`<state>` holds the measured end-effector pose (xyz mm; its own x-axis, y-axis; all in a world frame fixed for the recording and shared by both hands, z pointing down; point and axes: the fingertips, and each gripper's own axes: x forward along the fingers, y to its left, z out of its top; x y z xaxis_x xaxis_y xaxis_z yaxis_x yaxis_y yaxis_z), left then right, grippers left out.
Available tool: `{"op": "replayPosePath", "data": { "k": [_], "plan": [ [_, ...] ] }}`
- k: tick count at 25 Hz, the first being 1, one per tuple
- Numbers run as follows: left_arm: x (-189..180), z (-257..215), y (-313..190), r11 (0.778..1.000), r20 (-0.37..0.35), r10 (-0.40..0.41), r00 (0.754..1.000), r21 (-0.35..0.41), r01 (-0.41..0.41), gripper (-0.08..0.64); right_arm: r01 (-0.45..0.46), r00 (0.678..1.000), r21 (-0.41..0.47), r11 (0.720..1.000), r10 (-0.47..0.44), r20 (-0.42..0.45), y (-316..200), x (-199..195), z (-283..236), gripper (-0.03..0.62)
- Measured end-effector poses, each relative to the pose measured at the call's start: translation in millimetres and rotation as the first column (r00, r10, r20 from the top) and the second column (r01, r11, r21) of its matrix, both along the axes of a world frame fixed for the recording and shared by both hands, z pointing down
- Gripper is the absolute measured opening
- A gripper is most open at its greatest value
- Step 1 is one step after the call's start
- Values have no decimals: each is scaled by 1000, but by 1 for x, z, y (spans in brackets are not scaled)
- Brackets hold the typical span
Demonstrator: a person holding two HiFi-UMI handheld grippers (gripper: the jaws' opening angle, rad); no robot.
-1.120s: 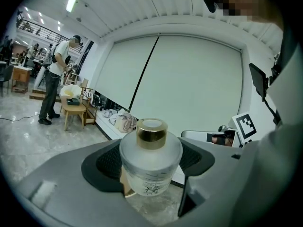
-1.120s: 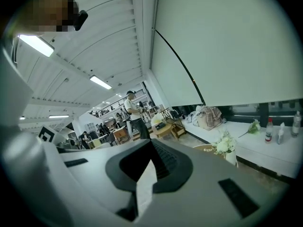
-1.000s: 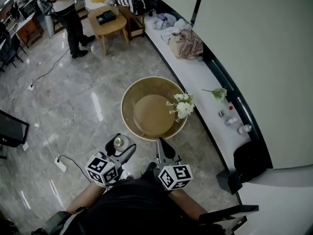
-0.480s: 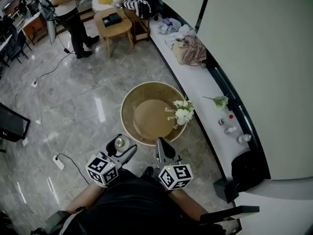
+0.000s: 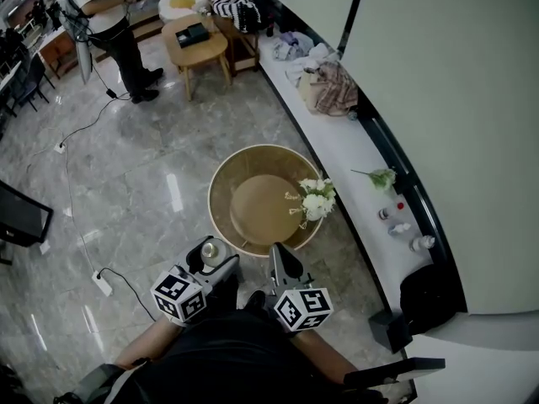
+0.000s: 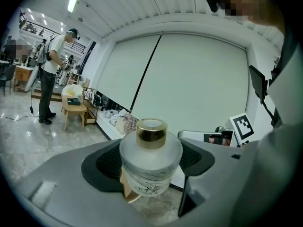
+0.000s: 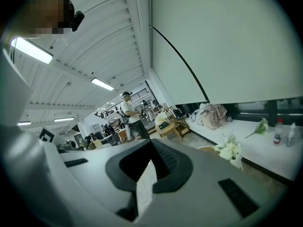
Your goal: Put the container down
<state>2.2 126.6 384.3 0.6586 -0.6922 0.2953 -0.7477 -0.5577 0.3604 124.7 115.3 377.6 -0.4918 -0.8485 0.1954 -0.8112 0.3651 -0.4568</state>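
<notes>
Frosted glass container (image 6: 150,162), gold cap (image 6: 151,132), clamped at mid-body between pads (image 6: 108,164) of left gripper (image 6: 151,167). Judged fragile, slick, fairly heavy: grip body, not cap. Jaws of right gripper (image 7: 150,150) together, empty.

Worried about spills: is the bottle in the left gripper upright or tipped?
Upright: the bottle stands gold cap up in the left gripper.

Grey left gripper (image 5: 213,256), right gripper (image 5: 276,251); black-white marker cubes (image 5: 178,295); black shirt (image 5: 227,356).
</notes>
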Motion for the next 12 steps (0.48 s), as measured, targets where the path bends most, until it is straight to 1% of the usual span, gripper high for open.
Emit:
{"op": "replayPosePath", "data": {
  "k": [7, 12],
  "plan": [
    [-1, 6, -34, 999, -23, 37, 999, 3, -37, 341, -33, 999, 2, 999, 33, -24, -30, -3, 3, 6],
    [-12, 9, -71, 998, -30, 68, 997, 7, -67, 341, -46, 998, -11, 999, 46, -38, -65, -19, 7, 6]
  ]
}}
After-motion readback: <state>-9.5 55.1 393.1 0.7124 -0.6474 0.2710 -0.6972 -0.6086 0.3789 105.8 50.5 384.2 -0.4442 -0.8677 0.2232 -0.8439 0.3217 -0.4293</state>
